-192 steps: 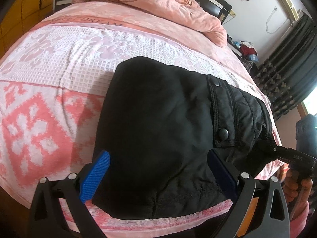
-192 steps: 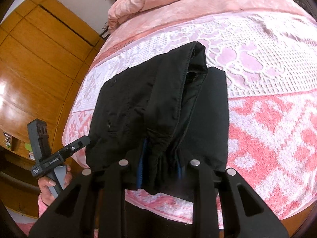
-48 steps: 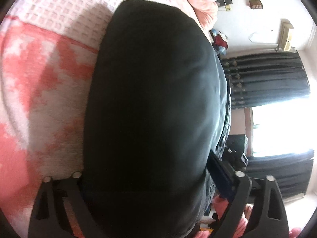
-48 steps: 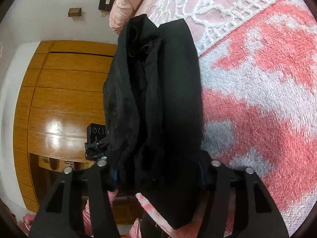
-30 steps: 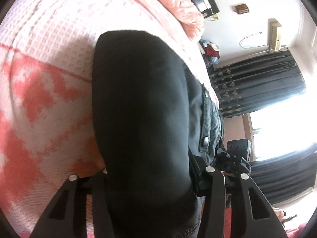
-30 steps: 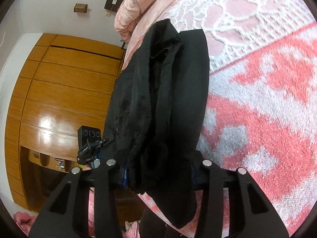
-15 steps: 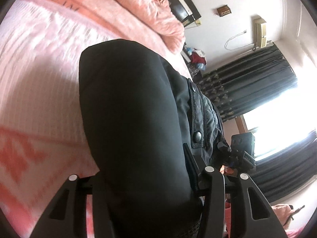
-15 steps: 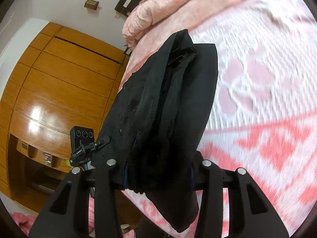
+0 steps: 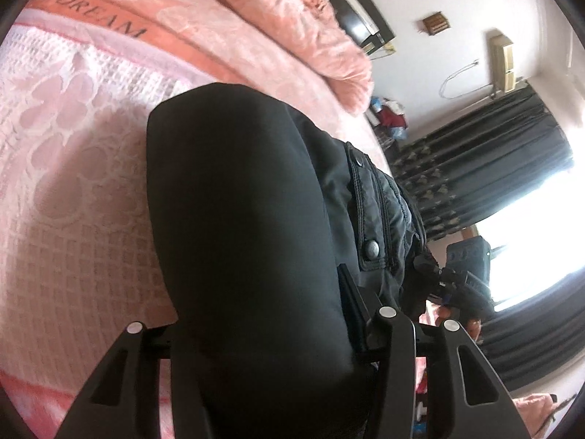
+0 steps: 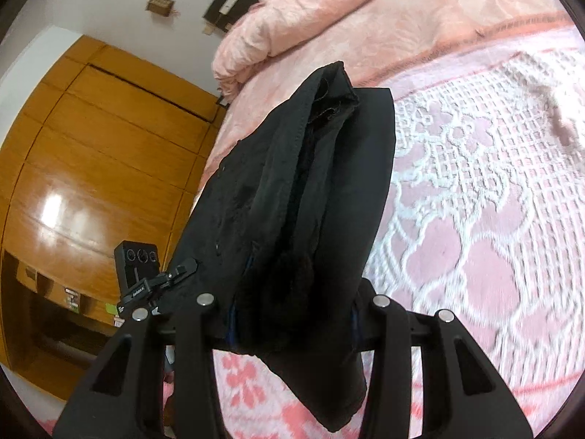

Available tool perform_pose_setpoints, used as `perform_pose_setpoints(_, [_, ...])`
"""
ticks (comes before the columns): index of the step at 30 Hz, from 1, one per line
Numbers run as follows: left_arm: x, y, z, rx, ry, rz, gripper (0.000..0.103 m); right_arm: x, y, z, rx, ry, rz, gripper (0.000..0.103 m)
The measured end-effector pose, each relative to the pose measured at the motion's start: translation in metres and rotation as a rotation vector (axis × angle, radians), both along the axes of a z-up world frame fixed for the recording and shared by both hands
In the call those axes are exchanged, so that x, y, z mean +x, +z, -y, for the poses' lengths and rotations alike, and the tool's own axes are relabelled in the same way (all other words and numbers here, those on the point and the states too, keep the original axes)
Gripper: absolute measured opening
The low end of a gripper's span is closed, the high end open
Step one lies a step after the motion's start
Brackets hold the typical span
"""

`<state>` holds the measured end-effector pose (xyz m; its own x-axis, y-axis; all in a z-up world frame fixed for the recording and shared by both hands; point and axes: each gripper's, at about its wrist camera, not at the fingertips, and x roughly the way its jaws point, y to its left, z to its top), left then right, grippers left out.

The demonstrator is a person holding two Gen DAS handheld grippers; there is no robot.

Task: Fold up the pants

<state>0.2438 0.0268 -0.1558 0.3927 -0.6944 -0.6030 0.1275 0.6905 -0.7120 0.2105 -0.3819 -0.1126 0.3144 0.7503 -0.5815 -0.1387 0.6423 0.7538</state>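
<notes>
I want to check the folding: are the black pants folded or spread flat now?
Folded: the black pants show stacked layers, bunched and clamped in both the left gripper and right gripper.

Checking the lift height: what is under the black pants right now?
Under the black pants lies the pink patterned bedspread, visible around them. Whether their far end touches it is hidden. Both grippers, left and right, clamp the near edge.

1. The left wrist view looks forward and downward along the left tool (image 9: pixel 256 333), close against the black pants (image 9: pixel 237 219).
2. The right wrist view looks likewise along the right tool (image 10: pixel 292 322).
3. Both share the pants and the pink bed (image 10: pixel 475 183).
</notes>
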Motion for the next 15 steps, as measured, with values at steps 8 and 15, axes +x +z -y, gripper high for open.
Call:
perform_pose_setpoints(8, [-0.001, -0.019, 0.001, 0.035, -0.017, 0.006, 0.059, 0.025, -0.044, -0.001, 0.007, -0.045, -0.088, 0.044])
perform_pose_setpoints(15, [-0.010, -0.033, -0.006, 0.039, -0.007, 0.003, 0.069, 0.024, -0.065, 0.004, 0.046, -0.085, -0.113, 0.055])
